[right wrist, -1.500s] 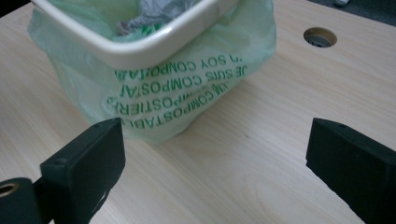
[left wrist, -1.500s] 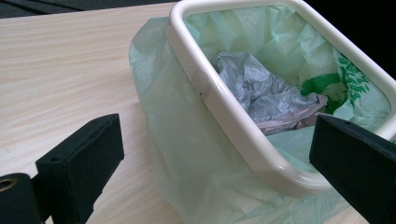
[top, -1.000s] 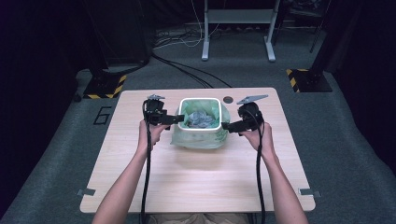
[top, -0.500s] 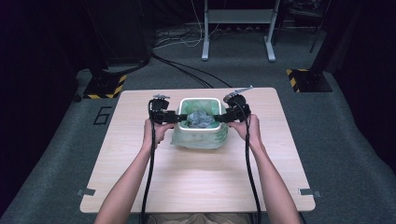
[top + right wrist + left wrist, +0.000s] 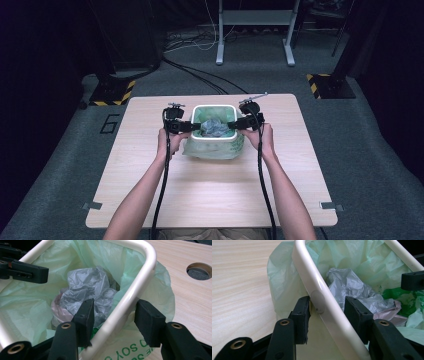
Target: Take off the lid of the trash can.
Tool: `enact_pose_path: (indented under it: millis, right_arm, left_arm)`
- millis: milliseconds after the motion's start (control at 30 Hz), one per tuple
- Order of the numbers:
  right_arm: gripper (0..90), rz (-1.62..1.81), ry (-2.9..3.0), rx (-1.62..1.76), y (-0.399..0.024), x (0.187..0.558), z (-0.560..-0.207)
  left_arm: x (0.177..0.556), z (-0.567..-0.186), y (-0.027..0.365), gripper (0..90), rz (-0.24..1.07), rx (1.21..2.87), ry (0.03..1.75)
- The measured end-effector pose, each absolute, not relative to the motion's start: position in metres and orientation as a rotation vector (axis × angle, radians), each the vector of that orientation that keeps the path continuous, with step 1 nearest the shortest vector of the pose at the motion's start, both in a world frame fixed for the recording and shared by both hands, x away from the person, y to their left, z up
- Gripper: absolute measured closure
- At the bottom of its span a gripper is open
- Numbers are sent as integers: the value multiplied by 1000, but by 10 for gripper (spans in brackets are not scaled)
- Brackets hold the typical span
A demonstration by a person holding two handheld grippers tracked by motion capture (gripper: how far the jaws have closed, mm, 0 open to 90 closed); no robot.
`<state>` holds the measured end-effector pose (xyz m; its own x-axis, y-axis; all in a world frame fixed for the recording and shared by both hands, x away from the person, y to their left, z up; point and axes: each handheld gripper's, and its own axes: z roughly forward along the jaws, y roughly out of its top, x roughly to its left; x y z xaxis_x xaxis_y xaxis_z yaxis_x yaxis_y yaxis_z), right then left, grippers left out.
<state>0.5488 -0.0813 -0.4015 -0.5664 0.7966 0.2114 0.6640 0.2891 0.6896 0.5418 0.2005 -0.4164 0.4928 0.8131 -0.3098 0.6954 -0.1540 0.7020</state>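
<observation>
A white bin (image 5: 215, 131) lined with a green bag (image 5: 284, 282) stands at the far middle of the table (image 5: 210, 200), with crumpled grey plastic (image 5: 87, 285) inside. The left gripper (image 5: 327, 312) straddles the bin's left rim, and its jaws have just been closing (one pad at the rim, the other short of it). The right gripper (image 5: 113, 315) straddles the right rim likewise, its jaws also closing, with a gap on each side.

A glossy cream plastic bin rim (image 5: 319, 290) holds thin crinkled green plastic liner (image 5: 30, 312), on pale matt wood-grain table (image 5: 210, 200).
</observation>
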Motion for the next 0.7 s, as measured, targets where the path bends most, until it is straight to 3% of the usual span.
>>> enact_pose_path:
  millis: [700]
  right_arm:
    - [537,1136,2326,1349,-78,546,-399]
  left_arm:
    - [536,-413,194,595,292,1934,1234]
